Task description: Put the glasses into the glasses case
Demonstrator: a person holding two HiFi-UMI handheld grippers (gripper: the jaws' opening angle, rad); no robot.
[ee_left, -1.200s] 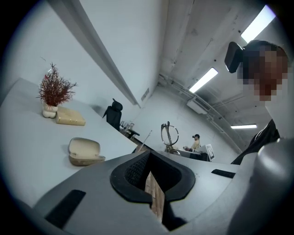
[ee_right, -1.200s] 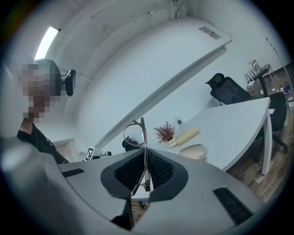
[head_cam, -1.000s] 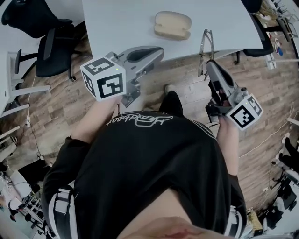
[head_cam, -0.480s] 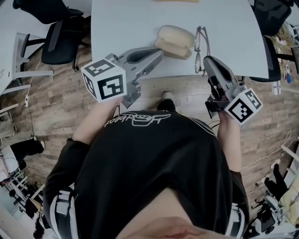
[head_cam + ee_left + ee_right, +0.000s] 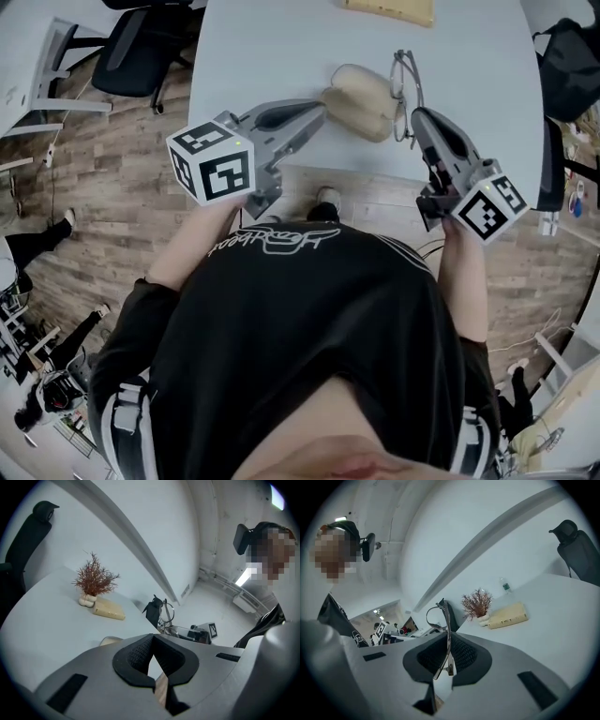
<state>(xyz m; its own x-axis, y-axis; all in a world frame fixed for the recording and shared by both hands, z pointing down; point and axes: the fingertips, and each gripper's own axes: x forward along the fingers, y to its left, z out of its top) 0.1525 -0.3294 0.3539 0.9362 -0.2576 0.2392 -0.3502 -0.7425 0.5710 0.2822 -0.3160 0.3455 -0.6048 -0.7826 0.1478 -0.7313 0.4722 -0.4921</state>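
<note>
The beige glasses case (image 5: 361,101) lies closed near the white table's (image 5: 272,47) front edge. The thin-framed glasses (image 5: 405,92) hang over the table just right of the case, folded. My right gripper (image 5: 418,114) is shut on their temple arms, which show between its pads in the right gripper view (image 5: 446,641), with the lens rim (image 5: 437,617) sticking up. My left gripper (image 5: 317,108) is shut and empty, its tip at the case's left end. In the left gripper view (image 5: 152,644) a sliver of the case (image 5: 108,641) peeks over the jaws, and the glasses (image 5: 165,613) show beyond.
A beige box (image 5: 389,9) and a small red-brown plant (image 5: 477,604) stand at the table's far side, with a bottle (image 5: 504,585) behind them. Black office chairs (image 5: 141,56) stand left of the table, another (image 5: 576,550) to the right. Wooden floor lies below the table's edge.
Both grippers moved forward over the table. The glasses came from beyond the table's edge to beside the case, and the left gripper's tip reached the case's left end.
</note>
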